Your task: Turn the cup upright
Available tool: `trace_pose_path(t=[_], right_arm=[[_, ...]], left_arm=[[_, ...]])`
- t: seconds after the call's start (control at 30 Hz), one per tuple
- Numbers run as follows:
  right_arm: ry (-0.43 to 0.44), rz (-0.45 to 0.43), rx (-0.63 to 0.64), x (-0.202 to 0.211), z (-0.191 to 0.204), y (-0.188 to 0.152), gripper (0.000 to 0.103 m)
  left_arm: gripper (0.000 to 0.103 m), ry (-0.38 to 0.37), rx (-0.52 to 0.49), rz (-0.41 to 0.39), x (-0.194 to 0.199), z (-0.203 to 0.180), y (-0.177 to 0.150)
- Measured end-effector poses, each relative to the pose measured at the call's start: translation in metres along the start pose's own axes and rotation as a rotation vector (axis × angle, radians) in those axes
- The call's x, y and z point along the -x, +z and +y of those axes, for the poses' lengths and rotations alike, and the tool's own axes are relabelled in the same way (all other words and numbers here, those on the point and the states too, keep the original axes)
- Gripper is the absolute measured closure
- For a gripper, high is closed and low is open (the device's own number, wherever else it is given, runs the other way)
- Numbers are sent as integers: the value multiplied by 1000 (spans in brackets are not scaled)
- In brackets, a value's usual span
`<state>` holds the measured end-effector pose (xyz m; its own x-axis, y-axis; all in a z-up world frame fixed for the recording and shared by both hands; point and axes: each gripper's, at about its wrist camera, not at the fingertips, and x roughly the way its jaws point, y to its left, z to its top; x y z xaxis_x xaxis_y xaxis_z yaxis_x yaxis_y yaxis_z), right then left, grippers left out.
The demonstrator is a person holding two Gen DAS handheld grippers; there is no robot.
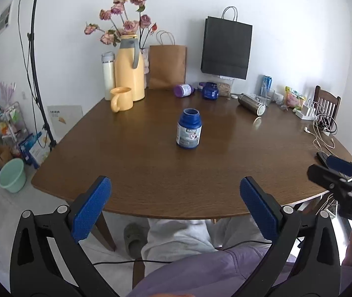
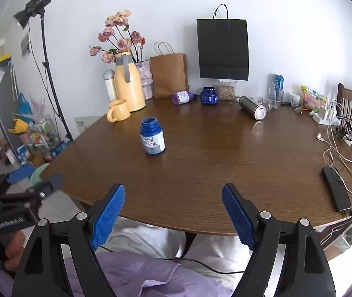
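Note:
A blue bottle-shaped cup [image 1: 189, 129] with a white label stands upright, mouth up, in the middle of the brown table [image 1: 151, 173]; it also shows in the right wrist view [image 2: 152, 136]. My left gripper [image 1: 174, 198] is open and empty, held back over the table's near edge, well short of the cup. My right gripper [image 2: 173, 205] is open and empty, also at the near edge, with the cup ahead and to its left. The right gripper shows at the right edge of the left wrist view [image 1: 341, 173].
At the back stand a yellow jug [image 1: 129, 69], a yellow mug [image 1: 120, 98], a white flask [image 1: 108, 74], a brown bag [image 1: 167, 66] and a black bag [image 1: 225, 49]. A steel flask [image 1: 251, 104] lies on its side. A phone [image 2: 336, 188] and cables [image 2: 337, 146] lie right.

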<state>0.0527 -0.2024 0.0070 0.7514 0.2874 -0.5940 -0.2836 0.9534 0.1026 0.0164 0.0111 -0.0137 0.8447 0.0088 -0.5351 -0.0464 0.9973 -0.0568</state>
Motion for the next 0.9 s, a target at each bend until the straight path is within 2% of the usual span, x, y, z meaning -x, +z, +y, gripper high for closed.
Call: trace_pose_path(t=[0.2,0.9], right_arm=[[-6,8,-17,0,-5,-3,19],[-3,-1,-46,1,-10,-3,19]], left_arm=[[0,6,-39,-32,7,-10,2],[0,7,-41,-17,5,-10,2]])
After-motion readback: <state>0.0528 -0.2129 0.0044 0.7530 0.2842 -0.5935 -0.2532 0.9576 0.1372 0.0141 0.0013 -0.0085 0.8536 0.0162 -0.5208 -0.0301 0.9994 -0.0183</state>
